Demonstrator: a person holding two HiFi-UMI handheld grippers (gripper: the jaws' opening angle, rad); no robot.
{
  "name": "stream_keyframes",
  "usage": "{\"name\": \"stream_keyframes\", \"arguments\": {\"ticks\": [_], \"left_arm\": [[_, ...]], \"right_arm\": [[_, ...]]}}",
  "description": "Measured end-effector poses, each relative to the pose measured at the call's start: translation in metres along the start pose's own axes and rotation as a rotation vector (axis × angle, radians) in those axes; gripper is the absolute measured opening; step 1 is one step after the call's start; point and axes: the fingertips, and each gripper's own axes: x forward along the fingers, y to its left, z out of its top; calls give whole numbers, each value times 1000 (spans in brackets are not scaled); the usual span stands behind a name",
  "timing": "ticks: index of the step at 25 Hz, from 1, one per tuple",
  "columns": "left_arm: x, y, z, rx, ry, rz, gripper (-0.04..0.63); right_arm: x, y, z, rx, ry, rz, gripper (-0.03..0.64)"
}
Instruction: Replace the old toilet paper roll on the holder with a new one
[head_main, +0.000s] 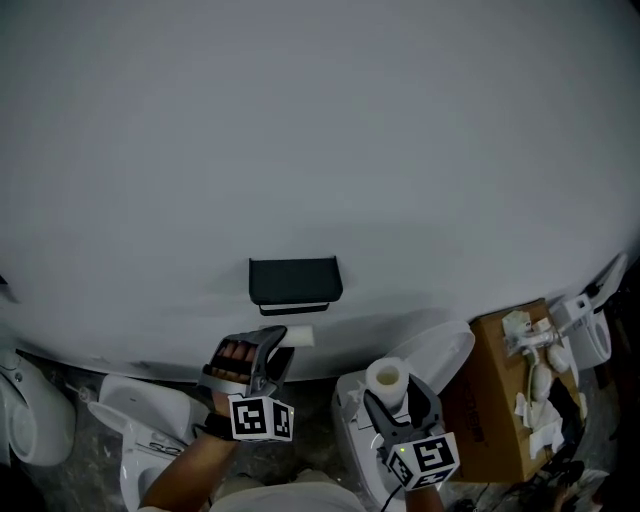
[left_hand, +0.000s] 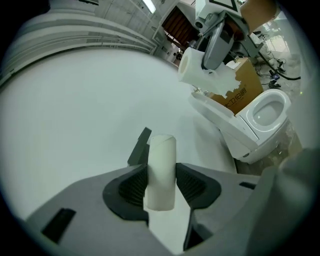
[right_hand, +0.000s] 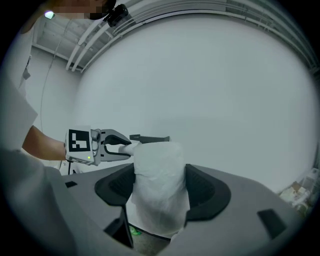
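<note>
Head view, and the landmark is the dark holder (head_main: 295, 282), fixed to the pale wall (head_main: 320, 130) and showing no roll on it. Just beneath the holder, a touch to its right and clear of it, there's the old cardboard tube (head_main: 299, 337), bare of paper and lying roughly level. The left gripper (head_main: 268, 345) has it, reaching up from below the holder's left half, with the person's hand (head_main: 235, 358) wrapped round the handle.

From the left gripper view it's plain: the jaws stand about halfway in and both ribbed pads (left_hand: 134, 186) press the narrow tube from either side. That's a firm pinch, and the holder's dark edge peeks out just behind the tube.

Down and to the right of the holder, well apart from it, comes the new toilet paper roll (head_main: 386, 381), upright, its hollow core facing up. The right gripper (head_main: 398, 402) carries it. In the right gripper view the jaws are spread wide and clamped on the fat white roll, paper bulging between the pads. The holder sits just past the top of the roll there, and the left gripper is at the holder's left.

Lower than the holder stand white toilets: one (head_main: 140, 425) below and to its left, another (head_main: 440, 355) below and to its right, under the new roll. Farther right of the holder sits a cardboard box (head_main: 490, 400) with white fittings scattered on it.
</note>
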Motion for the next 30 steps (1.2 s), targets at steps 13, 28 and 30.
{"name": "stream_keyframes", "arguments": {"ticks": [13, 28, 30], "left_arm": [[-73, 8, -97, -101, 156, 65, 181], [-98, 10, -146, -175, 245, 97, 181], [-98, 10, -149, -192, 251, 103, 181]], "right_arm": [[46, 12, -5, -254, 73, -17, 302], [119, 8, -9, -698, 172, -39, 302], [130, 7, -13, -736, 188, -35, 302]]}}
